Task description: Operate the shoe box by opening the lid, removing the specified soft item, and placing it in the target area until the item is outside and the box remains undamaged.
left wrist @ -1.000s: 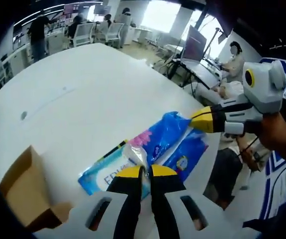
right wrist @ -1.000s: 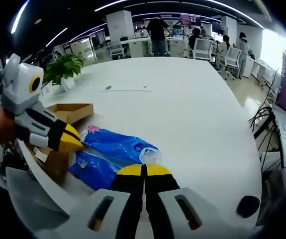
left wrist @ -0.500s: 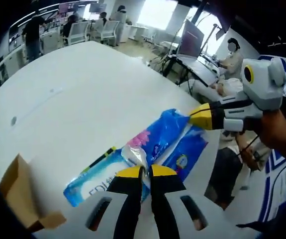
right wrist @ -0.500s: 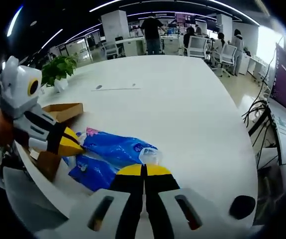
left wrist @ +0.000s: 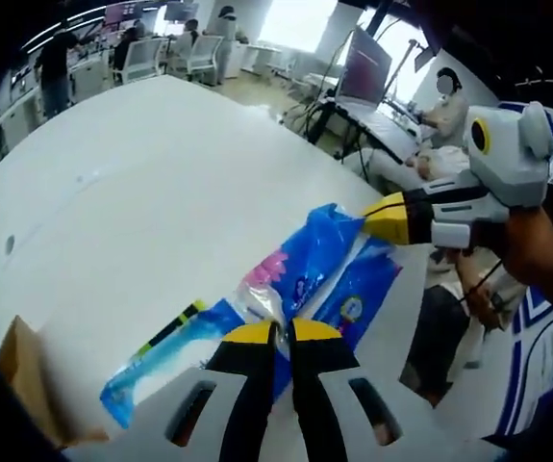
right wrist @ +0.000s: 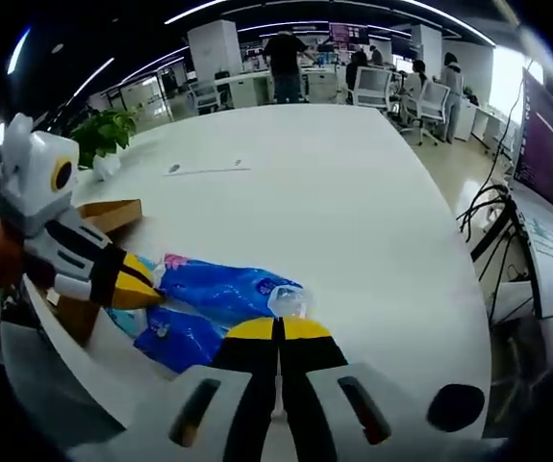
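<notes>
Over table: hand-held grippers [left wrist: 276, 332] pinching packet [left wrist: 300, 274]

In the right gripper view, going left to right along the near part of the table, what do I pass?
Left claw → cardboard shoe box just behind it → blue soft pack → right claw pinching the pack's clear end → dark round spot near the table's edge.

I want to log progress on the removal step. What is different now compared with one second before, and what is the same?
The blue soft pack, gripped at opposite ends, has been carried further from the cardboard shoe box, which slid toward the edge of the left gripper view. Unchanged: the left gripper and the right gripper stay shut on the pack's plastic, over the white table.
</notes>
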Tool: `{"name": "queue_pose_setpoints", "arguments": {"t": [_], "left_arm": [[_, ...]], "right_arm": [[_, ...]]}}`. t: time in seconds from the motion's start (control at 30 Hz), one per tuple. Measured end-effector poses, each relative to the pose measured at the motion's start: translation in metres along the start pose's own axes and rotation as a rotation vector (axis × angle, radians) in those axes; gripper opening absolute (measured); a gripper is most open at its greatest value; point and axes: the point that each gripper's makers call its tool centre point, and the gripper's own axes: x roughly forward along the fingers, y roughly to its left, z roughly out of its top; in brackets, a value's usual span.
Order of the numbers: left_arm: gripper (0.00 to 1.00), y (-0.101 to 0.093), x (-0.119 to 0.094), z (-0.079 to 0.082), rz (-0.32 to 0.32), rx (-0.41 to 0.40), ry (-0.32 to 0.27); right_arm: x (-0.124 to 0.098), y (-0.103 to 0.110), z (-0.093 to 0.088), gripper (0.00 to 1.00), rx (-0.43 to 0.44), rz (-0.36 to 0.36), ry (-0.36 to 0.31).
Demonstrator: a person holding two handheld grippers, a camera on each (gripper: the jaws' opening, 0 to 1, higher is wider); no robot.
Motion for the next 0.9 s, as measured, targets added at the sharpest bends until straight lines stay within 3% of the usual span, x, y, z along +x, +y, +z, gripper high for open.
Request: {"name": "queue_pose_setpoints", "arguments": {"t": [0.37,0.9], "left_arm": [[0.02,0.002,0.027,0.008,-0.013,0.002,0.019],[0.02,0.008,0.056,-0.004,-0.009,-0.009,0.057]], "right_arm": [[0.012,-0.022,-0.005,0.0,0.01,-0.007,0.011],[0.034,-0.034,-0.022,0.0,0.012,0.002,0.034]]}}
